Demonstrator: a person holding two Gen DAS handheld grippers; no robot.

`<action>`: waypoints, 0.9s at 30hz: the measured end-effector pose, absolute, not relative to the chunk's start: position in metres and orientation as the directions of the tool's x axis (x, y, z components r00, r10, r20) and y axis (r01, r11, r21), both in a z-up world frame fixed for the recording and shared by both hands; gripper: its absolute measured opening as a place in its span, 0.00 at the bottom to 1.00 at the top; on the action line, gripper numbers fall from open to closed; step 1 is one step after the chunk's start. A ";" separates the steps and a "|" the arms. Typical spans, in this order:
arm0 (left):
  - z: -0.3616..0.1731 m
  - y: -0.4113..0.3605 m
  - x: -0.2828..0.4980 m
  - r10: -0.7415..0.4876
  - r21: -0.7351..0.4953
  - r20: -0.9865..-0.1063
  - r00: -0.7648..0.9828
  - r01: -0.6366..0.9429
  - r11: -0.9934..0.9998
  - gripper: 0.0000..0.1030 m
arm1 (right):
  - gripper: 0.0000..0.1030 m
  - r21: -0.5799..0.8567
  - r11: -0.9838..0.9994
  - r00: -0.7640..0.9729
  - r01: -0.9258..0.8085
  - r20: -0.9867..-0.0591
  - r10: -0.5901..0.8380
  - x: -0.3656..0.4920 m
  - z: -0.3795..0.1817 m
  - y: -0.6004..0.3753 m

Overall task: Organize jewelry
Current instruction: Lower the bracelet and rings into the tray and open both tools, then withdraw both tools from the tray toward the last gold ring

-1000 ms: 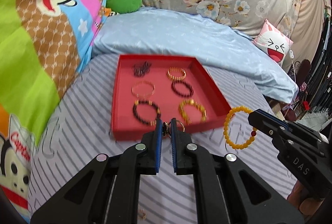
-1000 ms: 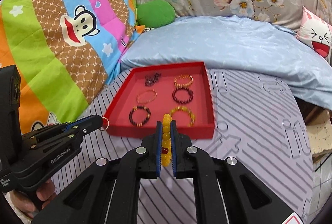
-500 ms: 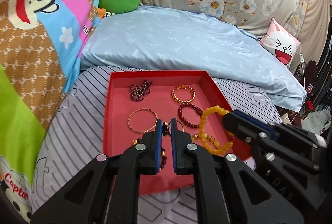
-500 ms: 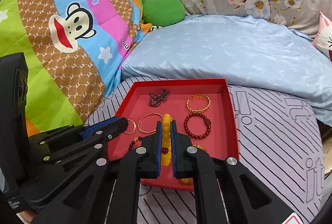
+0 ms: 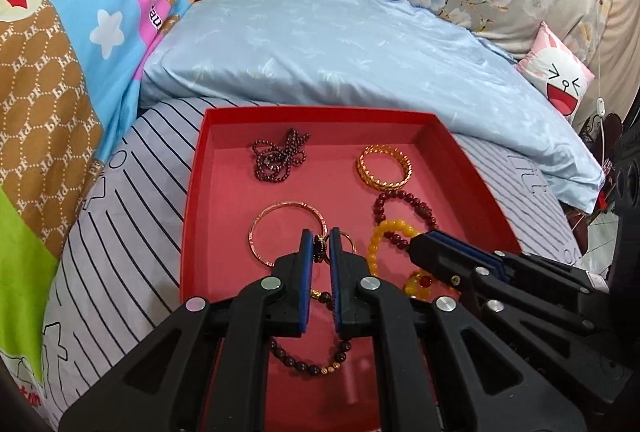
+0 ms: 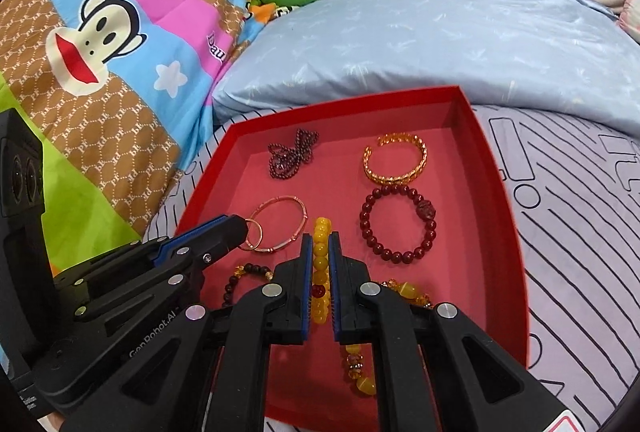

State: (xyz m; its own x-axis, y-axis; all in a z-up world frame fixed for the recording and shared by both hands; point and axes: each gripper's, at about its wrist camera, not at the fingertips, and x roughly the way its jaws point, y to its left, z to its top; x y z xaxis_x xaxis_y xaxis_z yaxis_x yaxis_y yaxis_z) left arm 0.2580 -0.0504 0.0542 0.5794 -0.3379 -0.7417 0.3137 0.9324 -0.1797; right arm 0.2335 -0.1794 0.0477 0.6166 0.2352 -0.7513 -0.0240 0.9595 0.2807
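Your left gripper (image 5: 321,246) is pinched on a small ring (image 6: 253,234) over the red tray (image 5: 191,199), beside the thin bangle (image 5: 280,218). Your right gripper (image 6: 321,252) clamps the yellow bead bracelet (image 6: 321,264) above the tray's middle, near the dark red bracelet (image 6: 398,222).

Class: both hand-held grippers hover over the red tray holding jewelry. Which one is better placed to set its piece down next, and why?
Probably the right hand-held gripper: its yellow bead bracelet hangs over bare floor mid-tray. The left hand-held gripper holds its ring directly above the rose-gold bangle.
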 end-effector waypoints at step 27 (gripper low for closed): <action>0.061 -0.044 0.249 -0.303 -0.155 -0.722 0.622 0.281 0.947 0.35 | 0.18 0.115 0.993 0.667 -0.008 -0.739 0.091 0.213 0.059 -0.173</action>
